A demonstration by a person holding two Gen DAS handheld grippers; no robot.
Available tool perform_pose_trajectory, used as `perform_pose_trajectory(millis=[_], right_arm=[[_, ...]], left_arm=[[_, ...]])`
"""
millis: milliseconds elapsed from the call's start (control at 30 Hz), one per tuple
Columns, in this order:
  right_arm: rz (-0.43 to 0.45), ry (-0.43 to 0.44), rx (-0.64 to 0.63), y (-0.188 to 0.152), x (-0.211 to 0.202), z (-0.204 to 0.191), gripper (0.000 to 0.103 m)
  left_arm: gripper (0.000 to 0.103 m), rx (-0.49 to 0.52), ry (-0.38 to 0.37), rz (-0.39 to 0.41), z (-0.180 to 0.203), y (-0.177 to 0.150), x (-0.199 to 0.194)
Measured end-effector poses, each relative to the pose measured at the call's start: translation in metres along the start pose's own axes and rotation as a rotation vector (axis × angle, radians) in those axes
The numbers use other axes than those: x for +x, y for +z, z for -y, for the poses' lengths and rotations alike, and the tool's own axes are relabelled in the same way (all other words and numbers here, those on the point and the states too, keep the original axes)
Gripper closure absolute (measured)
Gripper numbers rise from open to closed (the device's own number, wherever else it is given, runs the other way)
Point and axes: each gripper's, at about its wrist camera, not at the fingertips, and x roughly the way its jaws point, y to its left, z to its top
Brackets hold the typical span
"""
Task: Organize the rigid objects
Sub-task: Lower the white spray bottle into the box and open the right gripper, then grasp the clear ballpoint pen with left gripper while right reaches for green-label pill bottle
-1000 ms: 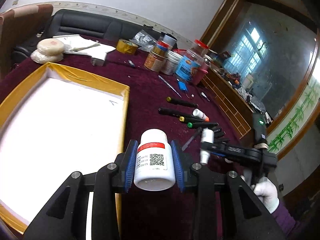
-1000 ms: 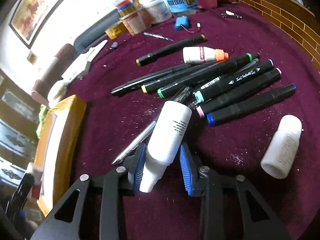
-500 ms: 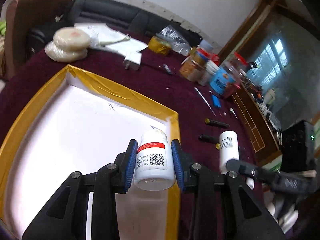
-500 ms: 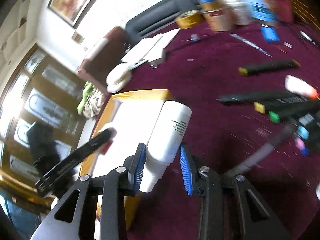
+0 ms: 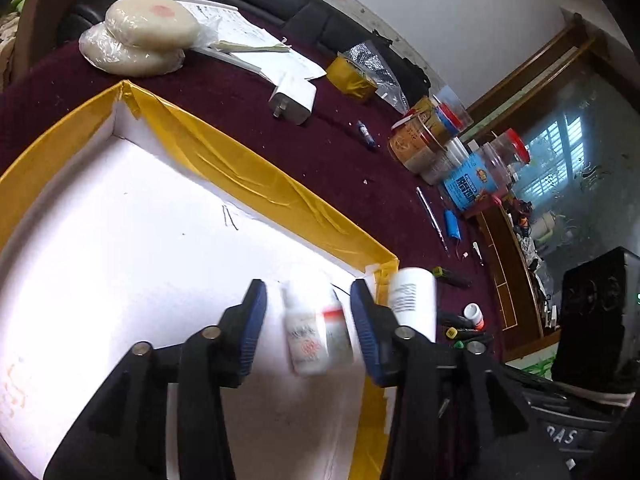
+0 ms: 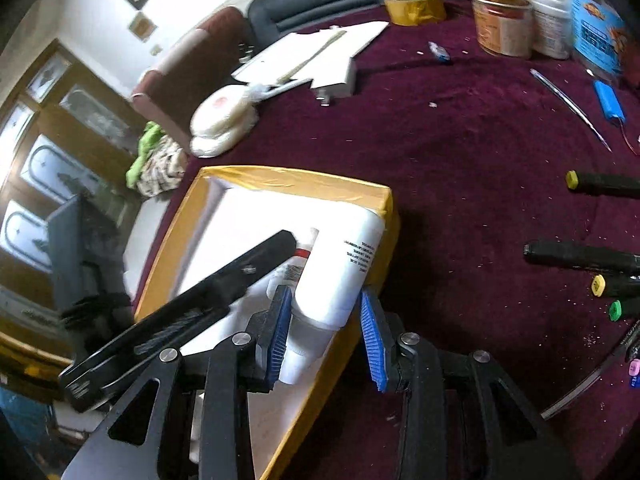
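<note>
My left gripper (image 5: 308,300) hangs over the white tray with the yellow taped rim (image 5: 256,168). Its jaws are opening. The small white bottle with the red label (image 5: 312,332) is blurred and tilted between them, touching neither pad. My right gripper (image 6: 326,320) is at the tray's near corner (image 6: 384,200), and its jaws are opening too. The tall white bottle (image 6: 336,272) leans on the left pad, with a thin gap at the right pad. It shows in the left wrist view as the tall white bottle (image 5: 412,300). One of the left gripper's fingers (image 6: 256,264) crosses the tray.
Black markers (image 6: 580,256) lie on the maroon cloth right of the tray. Jars and tubs (image 5: 424,144), a yellow tape roll (image 5: 352,76), a white charger (image 5: 292,100), papers and wrapped round cakes (image 5: 144,36) stand at the far side. A blue battery (image 6: 608,100) lies near the jars.
Both grippers swung from the marker area to over the tray. The left jaws spread and the small bottle slipped down and tilted. The right jaws eased slightly off the tall bottle.
</note>
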Motion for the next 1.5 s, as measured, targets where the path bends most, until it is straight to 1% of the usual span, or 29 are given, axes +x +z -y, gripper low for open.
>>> perform_pose_trajectory(millis=[67,133,167,233,267,300,367,400,433,467,533,567,667,700,733,833,900,933,967,1033,1067,1133,1167,1267,1333,1433,1500], right_arm=[[0.004,-0.008,0.004,0.002,-0.002,0.002,0.068],[0.034,-0.026,-0.01,0.003,-0.008,0.0,0.068],[0.052,-0.032,-0.02,0.002,-0.015,0.001,0.067],[0.084,-0.033,-0.031,0.0,-0.027,0.003,0.064],[0.099,-0.025,-0.033,0.0,-0.033,0.005,0.061],[0.11,-0.018,-0.034,-0.001,-0.038,0.007,0.06],[0.115,-0.013,-0.024,-0.001,-0.041,0.012,0.06],[0.114,-0.007,-0.016,-0.002,-0.041,0.013,0.06],[0.112,0.002,-0.008,-0.003,-0.042,0.015,0.06],[0.11,0.008,-0.003,-0.005,-0.043,0.017,0.059],[0.109,0.017,0.0,-0.011,-0.044,0.02,0.06],[0.112,0.02,0.001,-0.014,-0.046,0.022,0.06],[0.132,0.025,0.01,-0.024,-0.055,0.033,0.06],[0.14,0.026,0.017,-0.027,-0.059,0.038,0.06],[0.15,0.029,0.028,-0.031,-0.066,0.045,0.06],[0.183,0.025,0.053,-0.039,-0.085,0.066,0.06],[0.219,0.011,0.079,-0.045,-0.104,0.085,0.06],[0.249,0.0,0.1,-0.049,-0.117,0.099,0.06],[0.266,-0.008,0.112,-0.051,-0.125,0.107,0.06],[0.32,-0.041,0.153,-0.059,-0.147,0.134,0.059],[0.347,-0.06,0.176,-0.063,-0.156,0.148,0.059],[0.389,-0.091,0.223,-0.068,-0.17,0.175,0.058],[0.406,-0.104,0.253,-0.071,-0.175,0.189,0.058],[0.451,-0.1,0.349,-0.079,-0.185,0.231,0.058],[0.478,-0.094,0.396,-0.086,-0.187,0.253,0.058],[0.515,-0.095,0.439,-0.097,-0.189,0.279,0.058],[0.541,-0.094,0.451,-0.104,-0.19,0.29,0.058]], left_arm=[[0.06,0.011,0.011,-0.003,0.001,-0.001,-0.004],[0.06,0.035,0.048,0.005,0.0,-0.003,-0.013],[0.06,0.051,0.081,0.016,-0.003,-0.005,-0.019],[0.052,0.06,0.154,0.046,-0.014,-0.008,-0.03],[0.05,0.052,0.187,0.065,-0.021,-0.01,-0.037],[0.049,0.034,0.208,0.08,-0.03,-0.012,-0.042],[0.049,-0.018,0.239,0.085,-0.048,-0.016,-0.048],[0.05,-0.052,0.242,0.085,-0.056,-0.018,-0.05],[0.048,-0.09,0.216,0.112,-0.063,-0.021,-0.057],[0.048,-0.115,0.225,0.122,-0.068,-0.023,-0.062],[0.048,-0.157,0.252,0.147,-0.073,-0.029,-0.07],[0.048,-0.165,0.256,0.156,-0.073,-0.033,-0.073],[0.048,-0.182,0.303,0.191,-0.07,-0.047,-0.08],[0.045,-0.202,0.303,0.201,-0.07,-0.051,-0.082],[0.043,-0.228,0.286,0.209,-0.073,-0.055,-0.086],[0.043,-0.287,0.234,0.219,-0.081,-0.055,-0.091],[0.043,-0.317,0.178,0.212,-0.084,-0.053,-0.095],[0.043,-0.306,0.158,0.223,-0.078,-0.054,-0.1],[0.043,-0.278,0.158,0.24,-0.069,-0.054,-0.105],[0.041,-0.172,0.159,0.266,-0.038,-0.055,-0.114],[0.039,-0.123,0.151,0.258,-0.022,-0.056,-0.114],[0.035,-0.015,0.124,0.22,0.015,-0.059,-0.109],[0.034,0.043,0.114,0.193,0.034,-0.061,-0.103],[0.034,0.222,0.096,0.102,0.09,-0.074,-0.073],[0.034,0.331,0.103,0.037,0.125,-0.089,-0.043],[0.034,0.439,0.109,-0.044,0.16,-0.11,-0.005],[0.034,0.485,0.125,-0.076,0.179,-0.12,0.015]])
